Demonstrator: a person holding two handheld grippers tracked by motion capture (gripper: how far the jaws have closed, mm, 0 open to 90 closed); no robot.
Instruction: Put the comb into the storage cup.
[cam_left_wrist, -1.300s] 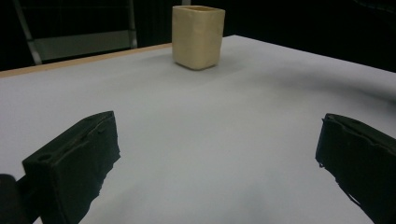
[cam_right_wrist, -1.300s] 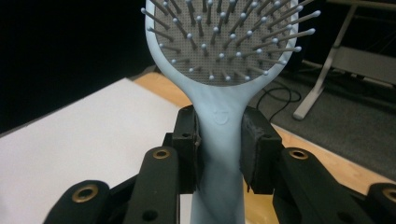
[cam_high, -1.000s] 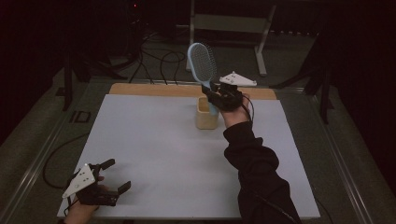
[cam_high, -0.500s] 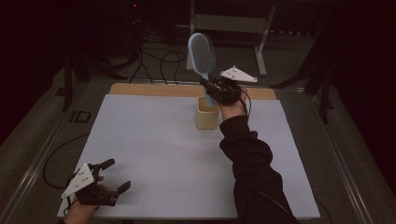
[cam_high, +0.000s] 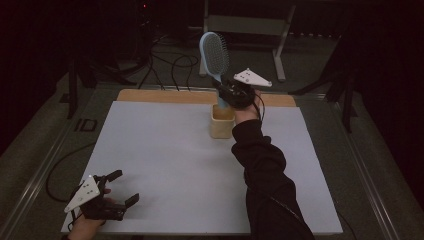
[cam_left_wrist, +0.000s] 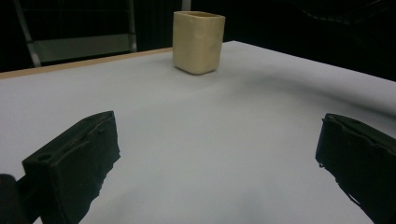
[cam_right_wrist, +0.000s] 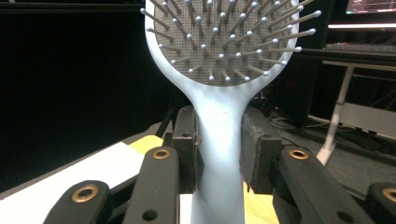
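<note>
**Brush up over the cup**

My right gripper (cam_high: 231, 93) has its jaws clamped on the pale blue hairbrush (cam_high: 215, 55) handle, head upright, handle end at the cream cup (cam_high: 222, 122), possibly just inside. My left gripper (cam_high: 118, 192), jaws wide apart and empty, rests on the white worktop (cam_high: 170, 165), well apart.

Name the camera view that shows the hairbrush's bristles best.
The right gripper view: the hairbrush stands close, each ball-tipped bristle distinct above the jaws clamping its handle. The high view shows it small, held over the cup. The left gripper view gives the cup.
</note>
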